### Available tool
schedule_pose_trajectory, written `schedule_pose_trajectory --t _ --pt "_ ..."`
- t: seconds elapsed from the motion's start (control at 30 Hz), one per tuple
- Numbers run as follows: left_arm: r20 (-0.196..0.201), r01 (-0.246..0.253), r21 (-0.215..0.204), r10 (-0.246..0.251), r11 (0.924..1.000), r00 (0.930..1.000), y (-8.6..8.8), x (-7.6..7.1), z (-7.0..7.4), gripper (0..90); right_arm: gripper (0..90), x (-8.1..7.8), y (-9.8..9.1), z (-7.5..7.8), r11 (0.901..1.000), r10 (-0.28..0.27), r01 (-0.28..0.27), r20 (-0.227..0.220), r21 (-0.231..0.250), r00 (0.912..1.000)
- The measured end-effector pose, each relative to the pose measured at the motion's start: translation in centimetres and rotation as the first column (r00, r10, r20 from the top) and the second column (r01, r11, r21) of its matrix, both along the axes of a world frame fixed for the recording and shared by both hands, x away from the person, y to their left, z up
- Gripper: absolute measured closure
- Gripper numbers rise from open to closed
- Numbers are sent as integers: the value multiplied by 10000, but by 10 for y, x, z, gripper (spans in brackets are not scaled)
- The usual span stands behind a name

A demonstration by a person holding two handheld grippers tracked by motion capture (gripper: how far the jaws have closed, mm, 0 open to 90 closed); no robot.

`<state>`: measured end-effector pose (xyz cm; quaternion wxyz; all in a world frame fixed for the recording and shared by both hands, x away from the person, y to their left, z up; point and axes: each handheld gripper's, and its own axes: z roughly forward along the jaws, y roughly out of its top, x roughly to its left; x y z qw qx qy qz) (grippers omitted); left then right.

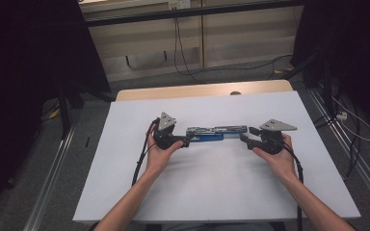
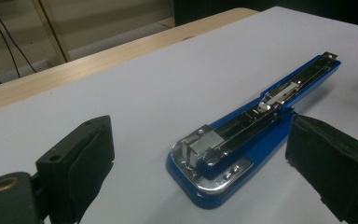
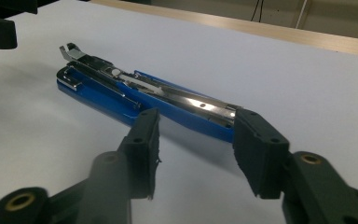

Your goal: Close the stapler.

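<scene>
A blue stapler lies folded out flat on the white table top, its metal magazine facing up. My left gripper sits at its left end. In the left gripper view that gripper is open wide, with the stapler's rounded blue end between the jaws and touching neither pad. My right gripper is at the stapler's right end. In the right gripper view its jaws stand partly closed, and the near tip of the stapler lies just ahead of them, apart from both pads.
The white top sits on a wooden table whose bare strip shows along the far edge. Cables run over the floor behind it. Metal rails flank both sides. Dark curtains hang left and right.
</scene>
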<state>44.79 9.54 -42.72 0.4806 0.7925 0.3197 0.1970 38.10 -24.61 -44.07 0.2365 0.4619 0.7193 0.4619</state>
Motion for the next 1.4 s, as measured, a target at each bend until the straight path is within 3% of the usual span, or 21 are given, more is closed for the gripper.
schedule_pose_trajectory --t 0.07,0.17,0.27,0.37,0.47,0.6,0.7,0.77,0.93,1.17,1.4 --pt "-115 114 236 -111 9997 9999 0 0 -3 79 615 -1 1 0 9998 -72 73 81 -171 9999" --pt "-306 122 457 -108 9989 9995 0 1 -6 69 719 -2 0 1 9999 -137 137 198 -38 9997" --pt "-294 106 456 -93 9989 9995 0 1 -6 63 833 -4 -2 -1 10000 -43 42 74 12 10000" --pt "-371 153 212 -145 9997 9992 -1 1 -6 49 894 -4 -2 -4 9999 81 -81 -56 -72 10000" --pt "-238 183 481 -171 9987 9996 -3 0 -6 71 900 -3 -1 -5 9996 193 -197 -145 -221 9997" --pt "-280 175 425 -163 9989 9995 -3 0 -5 203 900 -1 0 -8 9986 185 -198 -271 -481 9995" --pt "-403 323 289 -311 9991 9987 -5 -1 -6 348 900 -1 1 -8 9990 168 -181 -331 -403 9993" --pt "-453 342 350 -326 9988 9984 -7 -1 -6 398 900 -1 3 -8 9986 273 -286 -306 -448 9992" --pt "-574 598 313 -579 9977 9967 -9 -3 -7 636 900 0 3 -9 9981 273 -294 -382 -548 9989" --pt "-484 808 649 -777 9946 9958 -12 -5 -9 900 900 2 -2 -10 9973 200 -243 -619 -693 9979" --pt "-664 892 906 -833 9919 9943 -18 -6 -11 900 900 5 -1 -11 9961 161 -217 -658 -860 9977"
